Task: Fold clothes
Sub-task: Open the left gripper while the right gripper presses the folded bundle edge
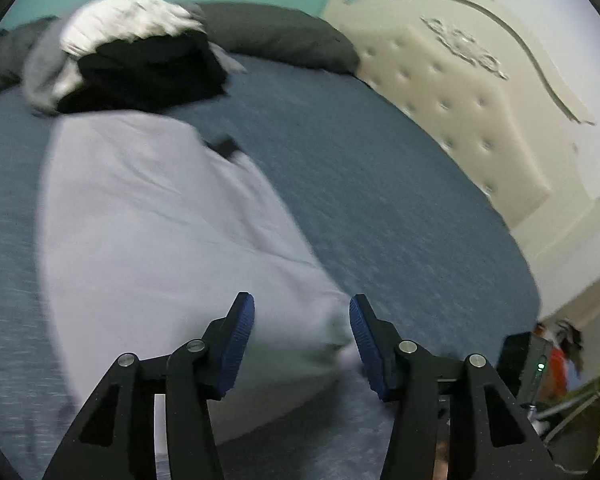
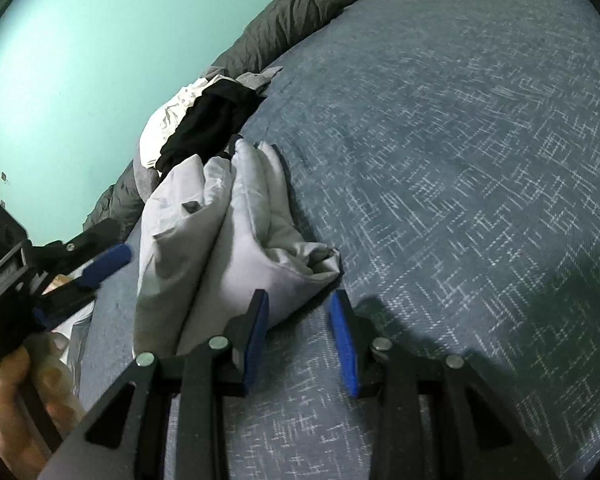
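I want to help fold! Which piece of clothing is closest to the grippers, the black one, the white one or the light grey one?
The light grey garment, spread right before both open hand-held grippers. The black one and white one are piled farther back.

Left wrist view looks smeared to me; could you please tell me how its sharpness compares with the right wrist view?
Left wrist view: motion blur smears the light grey garment and blue bedspread. Right wrist view: bedspread weave is crisp, only the left hand-held gripper is blurred; fisheye curvature bends both.
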Motion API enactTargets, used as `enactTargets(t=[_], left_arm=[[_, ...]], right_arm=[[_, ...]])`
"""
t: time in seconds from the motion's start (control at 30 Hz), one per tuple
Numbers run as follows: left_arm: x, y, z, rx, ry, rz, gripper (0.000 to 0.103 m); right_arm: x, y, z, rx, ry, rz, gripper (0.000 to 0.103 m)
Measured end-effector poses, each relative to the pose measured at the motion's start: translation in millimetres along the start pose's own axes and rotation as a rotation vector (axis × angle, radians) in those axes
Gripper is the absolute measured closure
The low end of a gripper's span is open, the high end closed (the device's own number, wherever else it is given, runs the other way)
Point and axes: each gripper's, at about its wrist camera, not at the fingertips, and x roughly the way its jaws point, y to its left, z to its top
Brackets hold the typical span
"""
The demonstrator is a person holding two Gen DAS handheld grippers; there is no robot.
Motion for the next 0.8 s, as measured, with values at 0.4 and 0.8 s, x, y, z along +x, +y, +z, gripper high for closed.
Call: enactTargets(t=[0.4,0.8], left_arm=[[-1,75,-34,-0.057,0.054,0.226,0.049],[4,80,-59,-0.016,0.069,0.24,0.049]], right_arm=[[-9,41,13,-0.069,-0.105,0.117,0.046],[46,66,19,-0.137,-0.006,0.115,0.064]])
